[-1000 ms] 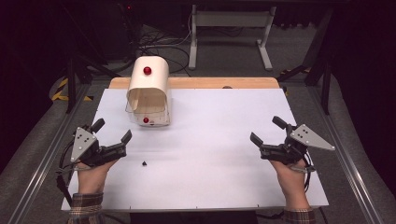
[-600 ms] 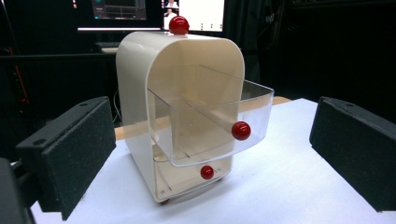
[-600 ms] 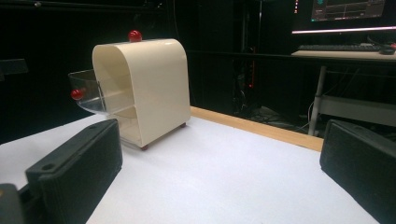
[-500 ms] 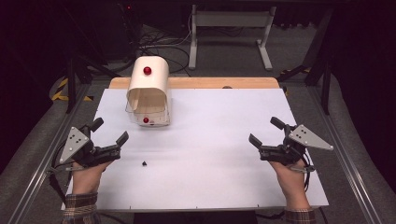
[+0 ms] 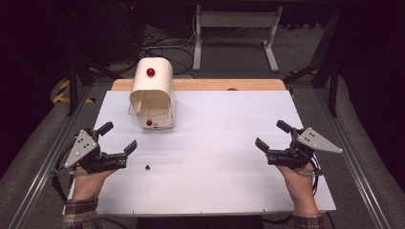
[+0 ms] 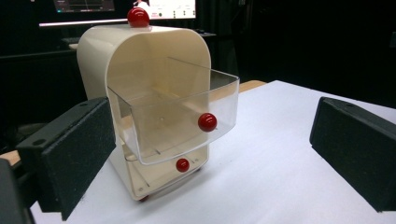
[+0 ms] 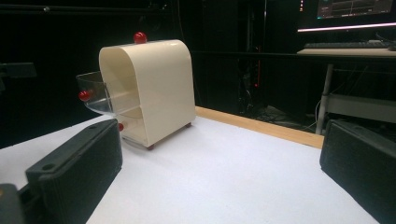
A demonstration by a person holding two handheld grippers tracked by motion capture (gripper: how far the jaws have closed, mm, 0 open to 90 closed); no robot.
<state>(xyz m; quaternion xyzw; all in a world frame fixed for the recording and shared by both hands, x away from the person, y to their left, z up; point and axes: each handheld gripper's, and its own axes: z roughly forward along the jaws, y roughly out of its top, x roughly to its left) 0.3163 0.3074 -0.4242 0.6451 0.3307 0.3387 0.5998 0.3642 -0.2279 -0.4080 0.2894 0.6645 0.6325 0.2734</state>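
Left gripper point(image 5: 117, 137) jaws spread wide, holding nothing, parked on white table point(image 5: 215, 191) near left edge, aimed at cream drawer cabinet point(image 5: 152, 93) — looks staged for a reach toward it. Right gripper point(image 5: 273, 136) likewise spread and empty, well apart at right side, leaving middle free. Cabinet upright at far left of table, near back edge. Upper clear drawer point(image 6: 187, 116) pulled partway out, red knob point(image 6: 207, 122) facing left gripper; appears empty. Lower drawer point(image 6: 159, 173) pushed in, contents unclear. Small dark speck point(image 5: 147, 167) lying just beside left gripper, identity unclear
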